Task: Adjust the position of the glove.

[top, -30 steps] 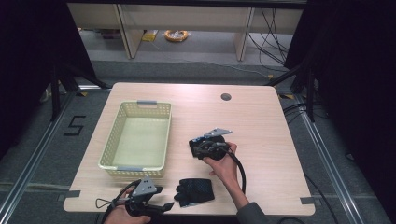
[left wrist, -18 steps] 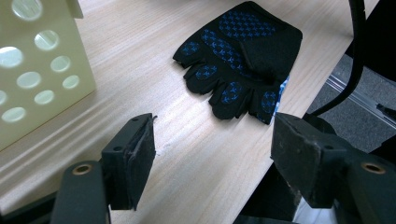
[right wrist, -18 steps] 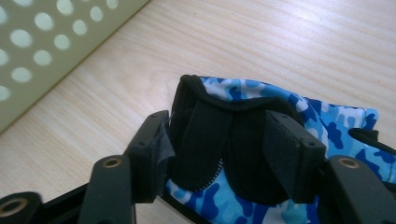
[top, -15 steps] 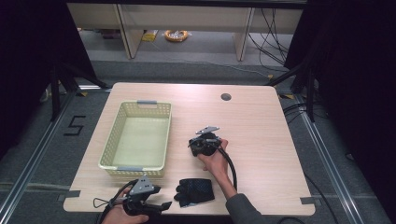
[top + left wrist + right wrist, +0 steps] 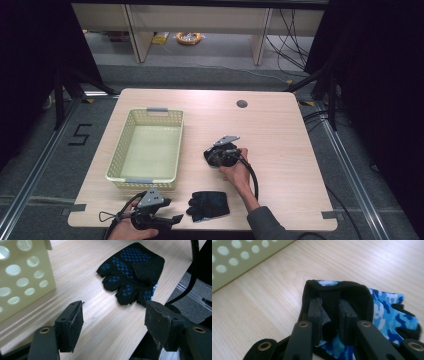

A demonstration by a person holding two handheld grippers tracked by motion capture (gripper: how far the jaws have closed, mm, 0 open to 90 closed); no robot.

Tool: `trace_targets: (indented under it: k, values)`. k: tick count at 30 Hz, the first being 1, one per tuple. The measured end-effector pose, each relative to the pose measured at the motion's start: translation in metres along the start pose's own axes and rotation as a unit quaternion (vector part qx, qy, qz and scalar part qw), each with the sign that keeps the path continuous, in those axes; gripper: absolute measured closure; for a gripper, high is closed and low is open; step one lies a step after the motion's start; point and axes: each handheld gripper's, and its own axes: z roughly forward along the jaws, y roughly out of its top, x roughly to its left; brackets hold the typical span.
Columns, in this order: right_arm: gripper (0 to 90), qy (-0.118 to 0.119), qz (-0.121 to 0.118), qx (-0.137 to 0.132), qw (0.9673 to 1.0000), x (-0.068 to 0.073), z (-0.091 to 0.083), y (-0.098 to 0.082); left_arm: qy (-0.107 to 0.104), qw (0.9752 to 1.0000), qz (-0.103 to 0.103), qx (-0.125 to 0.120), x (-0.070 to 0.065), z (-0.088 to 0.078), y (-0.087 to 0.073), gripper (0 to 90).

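Wooden table (image 5: 280,130), right claw (image 5: 329,315) closing, clamping half-hidden camouflage glove (image 5: 387,312), left claw (image 5: 113,322) spread wide near black glove (image 5: 132,270)

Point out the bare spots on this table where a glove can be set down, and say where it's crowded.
Free: the far table strip beyond the basket, and the whole side past the right gripper. The basket's inside is bare too. Crowded: the near edge, where the left gripper and a black glove sit close.

Wooden table (image 5: 280,125): basket (image 5: 147,147), black glove (image 5: 209,205), camouflage glove (image 5: 384,312).
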Motion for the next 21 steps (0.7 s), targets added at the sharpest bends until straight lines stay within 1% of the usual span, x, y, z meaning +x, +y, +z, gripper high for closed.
trace_targets:
  k: [1, 2, 3, 4, 5, 6, 7, 8, 9, 10, 11, 12, 13, 14, 15, 16, 17, 18, 19, 20, 21]
  values:
    - [75.5, 0.002, -0.004, 0.007, 1.0, -0.001, -0.006, 0.002, -0.002, 1.0, -0.006, -0.006, 0.0, 0.001, 0.0, 30.9]
    - [75.5, 0.009, -0.002, -0.005, 0.9999, -0.001, -0.014, 0.004, -0.002, 1.0, -0.001, -0.008, 0.0, 0.001, 0.0, 30.9]
    - [75.5, 0.012, 0.002, -0.017, 0.9998, -0.001, -0.02, 0.006, -0.001, 1.0, 0.0, -0.005, 0.001, 0.0, 0.0, 30.9]
    - [75.5, 0.023, 0.0, -0.016, 0.9996, -0.001, -0.03, 0.01, -0.001, 0.9999, 0.01, 0.003, 0.002, -0.002, 0.0, 30.9]
    - [75.5, 0.024, -0.008, -0.025, 0.9994, -0.001, -0.036, 0.011, 0.0, 1.0, -0.001, -0.002, 0.002, -0.001, 0.0, 30.9]
    - [75.4, 0.034, -0.011, -0.038, 0.9986, 0.001, -0.047, 0.013, 0.0, 0.9999, -0.01, -0.004, 0.001, -0.001, 0.0, 30.9]
    - [75.4, 0.043, -0.021, -0.049, 0.9977, 0.002, -0.056, 0.015, 0.001, 1.0, -0.004, -0.009, 0.002, 0.0, 0.0, 30.9]
    - [75.4, 0.048, -0.03, -0.059, 0.9967, 0.004, -0.064, 0.015, 0.001, 1.0, 0.004, -0.002, 0.003, -0.002, 0.001, 30.9]
    - [75.3, 0.056, -0.04, -0.063, 0.9957, 0.008, -0.072, 0.016, 0.002, 1.0, 0.0, -0.004, 0.003, -0.001, 0.001, 30.9]
    - [75.2, 0.07, -0.045, -0.065, 0.9945, 0.012, -0.08, 0.016, 0.007, 0.9999, -0.011, -0.003, 0.003, -0.001, 0.0, 30.9]
    - [75.1, 0.077, -0.048, -0.066, 0.9937, 0.016, -0.087, 0.014, 0.004, 0.9999, -0.007, -0.007, 0.004, -0.001, 0.001, 30.8]
    - [75.0, 0.082, -0.055, -0.066, 0.9929, 0.02, -0.093, 0.012, 0.003, 1.0, -0.003, -0.005, 0.004, -0.002, 0.001, 30.8]
    - [74.9, 0.089, -0.062, -0.068, 0.9918, 0.024, -0.096, 0.01, 0.004, 1.0, 0.0, -0.001, 0.005, -0.002, 0.001, 30.8]
    - [74.9, 0.096, -0.071, -0.07, 0.9903, 0.029, -0.102, 0.006, 0.005, 0.9999, -0.012, -0.004, 0.005, -0.001, 0.001, 30.8]
    - [74.8, 0.107, -0.076, -0.066, 0.9891, 0.033, -0.105, 0.002, 0.007, 0.9998, -0.015, -0.007, 0.005, -0.001, 0.001, 30.8]
    - [74.8, 0.112, -0.077, -0.07, 0.9883, 0.036, -0.106, -0.002, 0.007, 0.9999, -0.004, -0.006, 0.006, -0.001, 0.001, 30.8]
    - [74.6, 0.124, -0.081, -0.067, 0.9867, 0.041, -0.11, -0.006, 0.007, 0.9998, -0.011, -0.012, 0.006, -0.001, 0.001, 30.9]
    - [74.6, 0.133, -0.087, -0.065, 0.9851, 0.043, -0.112, -0.01, 0.008, 0.9999, -0.009, -0.011, 0.006, -0.001, 0.001, 30.9]
    - [74.5, 0.139, -0.083, -0.063, 0.9849, 0.047, -0.114, -0.014, 0.009, 0.9998, -0.017, -0.009, 0.006, -0.001, 0.001, 31.0]
    - [74.4, 0.141, -0.086, -0.059, 0.9845, 0.05, -0.116, -0.018, 0.011, 0.9998, -0.015, -0.007, 0.007, -0.001, 0.001, 31.0]
    - [74.2, 0.145, -0.092, -0.057, 0.9835, 0.052, -0.117, -0.02, 0.009, 0.9999, -0.006, -0.008, 0.008, -0.002, 0.002, 31.0]
